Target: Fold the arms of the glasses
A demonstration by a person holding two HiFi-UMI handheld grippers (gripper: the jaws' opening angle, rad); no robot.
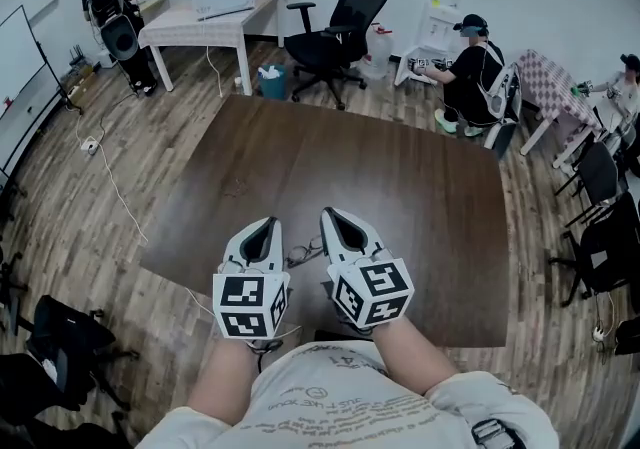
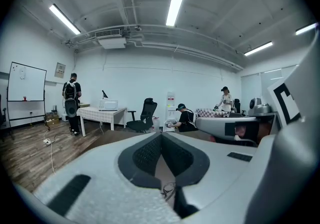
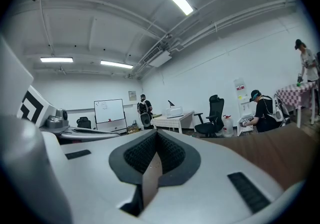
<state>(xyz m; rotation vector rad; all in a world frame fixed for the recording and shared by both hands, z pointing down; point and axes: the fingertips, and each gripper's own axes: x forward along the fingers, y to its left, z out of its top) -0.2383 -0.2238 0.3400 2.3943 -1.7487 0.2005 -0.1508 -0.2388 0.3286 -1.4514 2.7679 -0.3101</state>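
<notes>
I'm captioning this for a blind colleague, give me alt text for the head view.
The left gripper and right gripper, jaws together, are held side by side over the near edge of a dark brown table, with glasses lying between them. People work beyond it.

glasses [image 1: 305, 255] lie on the dark table [image 1: 400, 187] — between left gripper [image 1: 266, 225] and right gripper [image 1: 333, 214].

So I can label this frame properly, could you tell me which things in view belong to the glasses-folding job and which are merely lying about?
Job in hand: glasses, left gripper, right gripper, brown table.
Lying about: black office chair, white table, whiteboard, blue bin.
</notes>
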